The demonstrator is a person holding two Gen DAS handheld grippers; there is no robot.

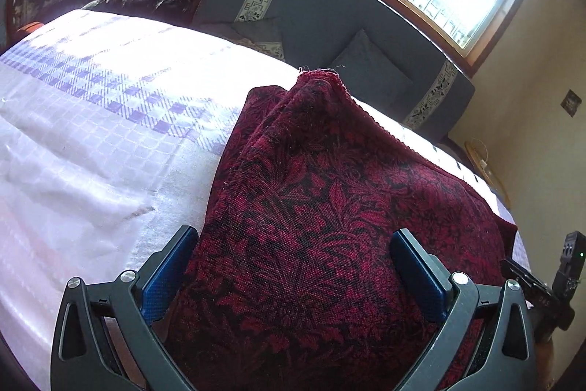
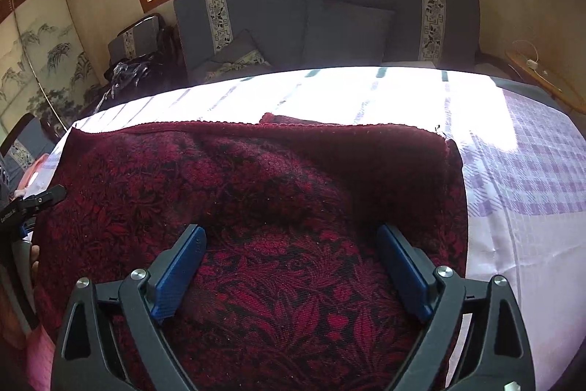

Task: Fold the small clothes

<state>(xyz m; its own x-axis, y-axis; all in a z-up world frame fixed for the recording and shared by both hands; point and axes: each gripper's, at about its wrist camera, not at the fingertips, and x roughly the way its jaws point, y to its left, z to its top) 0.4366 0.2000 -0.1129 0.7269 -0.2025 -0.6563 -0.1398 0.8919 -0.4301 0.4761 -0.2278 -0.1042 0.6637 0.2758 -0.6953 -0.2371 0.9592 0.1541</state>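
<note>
Bed (image 2: 531, 244) under a white-and-purple checked sheet (image 1: 91, 120), folded dark red patterned cloth (image 2: 256, 178) flat on it.

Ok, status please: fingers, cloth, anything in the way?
Left gripper open, right gripper open. Red cloth folded on bed, released. Nothing in the way.
</note>
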